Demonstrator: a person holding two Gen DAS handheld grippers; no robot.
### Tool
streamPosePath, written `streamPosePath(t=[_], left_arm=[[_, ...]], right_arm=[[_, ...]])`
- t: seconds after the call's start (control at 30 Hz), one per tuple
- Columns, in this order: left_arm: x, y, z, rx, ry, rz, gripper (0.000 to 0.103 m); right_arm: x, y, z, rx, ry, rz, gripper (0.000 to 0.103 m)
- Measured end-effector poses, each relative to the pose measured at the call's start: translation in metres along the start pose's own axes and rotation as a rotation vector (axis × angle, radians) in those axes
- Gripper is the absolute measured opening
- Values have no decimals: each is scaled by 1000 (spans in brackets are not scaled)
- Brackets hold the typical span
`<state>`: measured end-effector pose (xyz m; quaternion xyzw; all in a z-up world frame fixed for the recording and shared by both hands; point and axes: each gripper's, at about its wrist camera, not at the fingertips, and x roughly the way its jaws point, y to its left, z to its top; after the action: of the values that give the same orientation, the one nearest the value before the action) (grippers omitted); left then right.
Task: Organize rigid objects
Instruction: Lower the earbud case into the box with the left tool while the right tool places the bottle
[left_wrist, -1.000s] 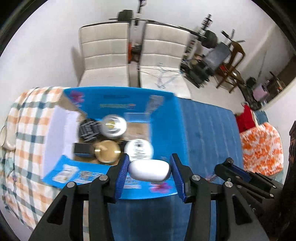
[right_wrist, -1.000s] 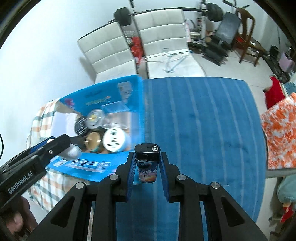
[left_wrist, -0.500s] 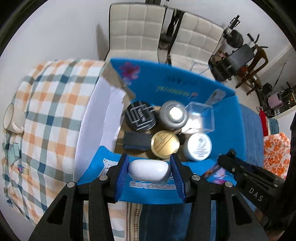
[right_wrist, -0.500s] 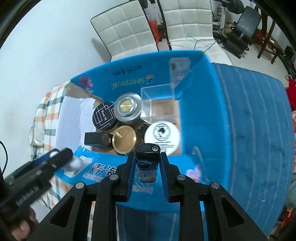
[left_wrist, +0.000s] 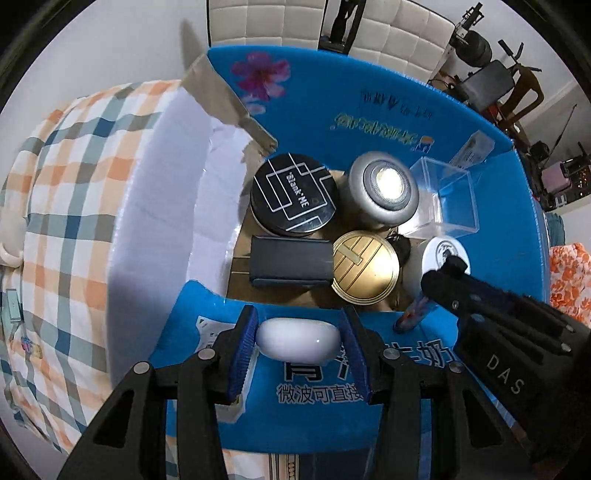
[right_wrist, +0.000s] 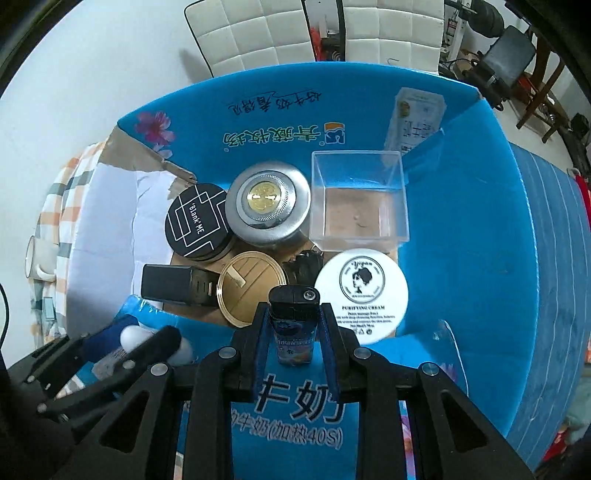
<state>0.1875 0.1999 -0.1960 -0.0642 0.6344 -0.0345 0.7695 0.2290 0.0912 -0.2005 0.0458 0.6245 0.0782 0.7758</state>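
We see a surface covered on the left by a checked cloth (left_wrist: 66, 206) in orange, blue and white, and on the right by a blue striped cloth (right_wrist: 554, 258). An open blue cardboard box (right_wrist: 461, 240) sits directly on these, straddling where the two cloths meet, its flaps spread outward, the left flap white on its inner face. At the far left edge of the checked cloth rests a pale mug (right_wrist: 38, 262), well apart from the box's contents. A small pale card-like item (left_wrist: 13, 306) lies on the checked cloth nearer to us; what it is we cannot tell.
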Motion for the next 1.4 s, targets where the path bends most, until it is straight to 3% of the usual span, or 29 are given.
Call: streamPosePath(t=[0.57, 0.93, 1.27, 1.3, 1.37, 1.4], left_arm=[[33, 8, 9, 11, 57, 14, 38], [33, 11, 10, 17, 60, 25, 38], [11, 8, 17, 8, 35, 38, 39], [8, 8, 17, 8, 32, 40, 42], [0, 7, 17, 7, 22, 53, 52], [-3, 8, 17, 3, 13, 66, 58]], right_arm=[[38, 13, 17, -61, 10, -100, 29], [30, 12, 10, -59, 16, -117, 31], [11, -7, 4, -23, 5, -125, 53], [8, -10, 3, -18, 4, -125, 57], [3, -16, 1, -1, 1, -134, 76], [1, -20, 1, 8, -3, -133, 78]])
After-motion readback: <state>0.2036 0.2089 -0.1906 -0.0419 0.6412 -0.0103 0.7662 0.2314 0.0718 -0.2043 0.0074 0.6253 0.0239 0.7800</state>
